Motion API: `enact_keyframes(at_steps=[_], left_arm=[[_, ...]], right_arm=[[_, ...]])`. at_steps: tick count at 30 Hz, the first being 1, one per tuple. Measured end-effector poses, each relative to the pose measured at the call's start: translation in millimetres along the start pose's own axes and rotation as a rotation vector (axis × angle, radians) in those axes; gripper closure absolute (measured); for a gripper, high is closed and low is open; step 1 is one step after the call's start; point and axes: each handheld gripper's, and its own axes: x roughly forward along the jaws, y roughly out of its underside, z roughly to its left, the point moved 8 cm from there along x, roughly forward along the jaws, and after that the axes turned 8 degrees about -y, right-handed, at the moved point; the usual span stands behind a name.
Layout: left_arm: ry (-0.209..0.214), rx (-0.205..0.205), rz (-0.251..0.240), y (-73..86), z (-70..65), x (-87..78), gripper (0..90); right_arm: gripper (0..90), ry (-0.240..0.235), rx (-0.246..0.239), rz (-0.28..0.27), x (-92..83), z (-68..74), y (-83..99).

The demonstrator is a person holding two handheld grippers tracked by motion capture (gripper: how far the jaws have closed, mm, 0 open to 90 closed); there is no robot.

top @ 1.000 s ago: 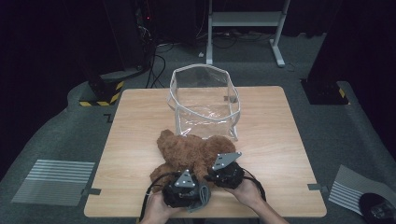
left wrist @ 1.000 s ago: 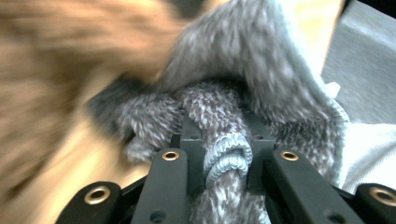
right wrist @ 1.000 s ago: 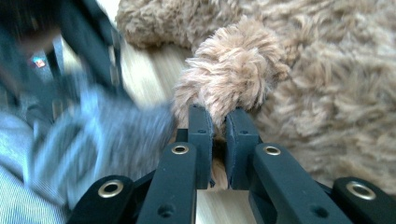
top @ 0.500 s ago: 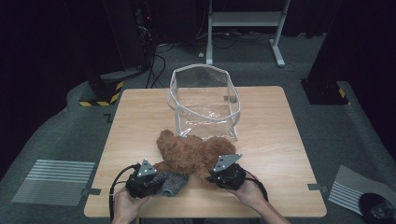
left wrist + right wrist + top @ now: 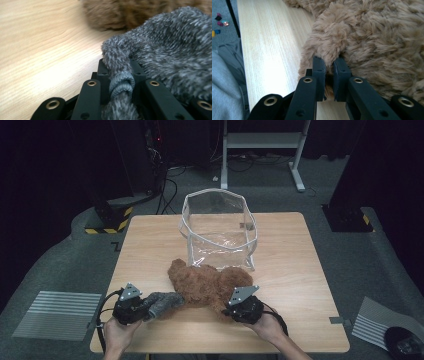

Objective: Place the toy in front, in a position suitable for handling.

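Two soft things are in your grip: a grey sock [image 5: 165,302] and a brown plush toy [image 5: 210,282], both lying on the counter [image 5: 300,265] at its near edge. Your left gripper [image 5: 145,310] is clamped on the sock's cuff, which bunches up between the jaws in the left gripper view [image 5: 120,82]; the sock's other end touches the toy. Your right gripper [image 5: 232,307] is clamped on a tuft of the toy's fur [image 5: 329,47] at its near side. Behind the toy stands a clear bag [image 5: 220,230], mouth open and upward, just touching the toy's far side. The toy's shape is hard to make out.
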Motion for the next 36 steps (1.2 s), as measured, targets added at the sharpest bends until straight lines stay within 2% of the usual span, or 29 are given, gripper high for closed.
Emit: enact_keyframes(at_steps=[3, 7, 11, 17, 21, 26, 31, 36], left_arm=[[0.005, -0.052, -0.003, 1.8, 12.0, 3.0, 75.7], [0.015, -0.083, -0.001, 3.7, 18.0, 9.0, 75.6], [0.023, -0.109, 0.000, 2.4, 21.8, 17.5, 75.6], [0.024, -0.112, -0.003, -2.0, 24.4, 22.9, 75.6], [0.008, -0.139, -0.004, -2.4, 29.2, 23.9, 75.6], [-0.003, -0.158, -0.003, -6.1, 30.2, 28.9, 75.6], [0.001, -0.161, -0.001, -9.5, 27.2, 32.9, 75.3], [-0.004, -0.166, 0.006, -8.8, 30.3, 30.7, 75.3]], right_arm=[[82.2, -0.004, -0.017, 0.012, -0.9, 3.1, 3.1], [81.9, -0.010, -0.023, 0.025, -2.9, 5.4, 10.4], [77.5, -0.007, -0.017, 0.022, -5.4, 5.9, 11.1], [65.3, -0.010, -0.020, -0.014, -13.5, 8.0, 1.3], [59.1, -0.009, -0.026, -0.086, -28.4, 10.3, -13.0], [52.8, 0.047, -0.026, -0.132, -38.4, 2.7, -39.8], [46.9, 0.119, 0.012, -0.146, -27.3, -17.1, -64.5], [42.3, 0.116, 0.036, -0.096, -3.9, -28.3, -79.3]])
